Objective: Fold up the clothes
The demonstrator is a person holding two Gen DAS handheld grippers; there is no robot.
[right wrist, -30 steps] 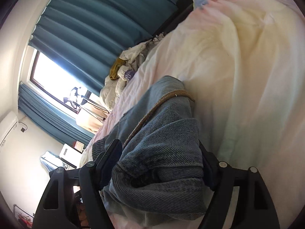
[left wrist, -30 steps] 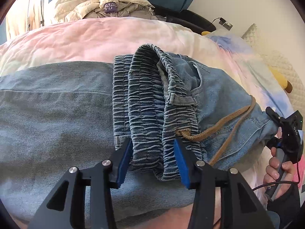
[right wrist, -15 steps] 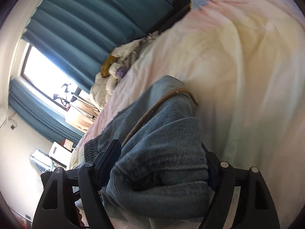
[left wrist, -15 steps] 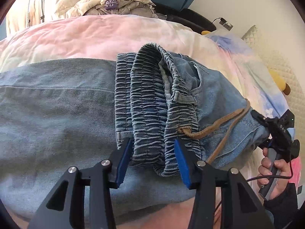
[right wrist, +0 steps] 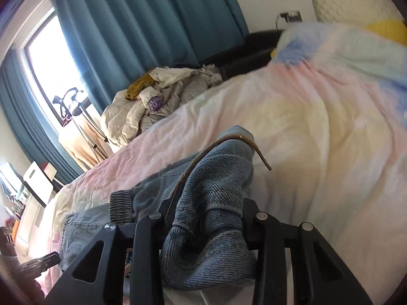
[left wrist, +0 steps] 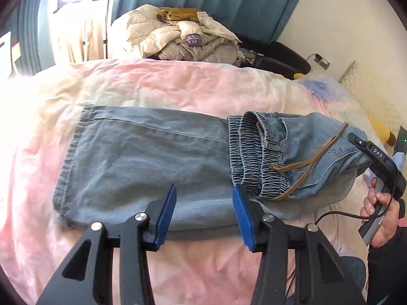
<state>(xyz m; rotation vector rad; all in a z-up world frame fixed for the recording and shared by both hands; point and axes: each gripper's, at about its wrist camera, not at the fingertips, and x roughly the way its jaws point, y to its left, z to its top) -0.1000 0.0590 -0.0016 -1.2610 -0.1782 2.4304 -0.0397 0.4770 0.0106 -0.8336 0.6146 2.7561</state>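
Light blue jeans lie folded on the pink bedspread, legs to the left, elastic waistband and brown drawstring to the right. My left gripper is open and empty, just above the jeans' near edge. My right gripper shows at the right edge of the left wrist view, gripping the raised denim fold. In the right wrist view the right gripper is shut on bunched denim, its fingertips hidden by the cloth.
A pile of pale jackets and clothes sits beyond the bed's far edge, before teal curtains. A dark chair and yellow plush toy are at the right. A window is at the left.
My left gripper let go of the waistband, opened wider and pulled back and left, showing the whole jeans. My right gripper still holds the denim fold.
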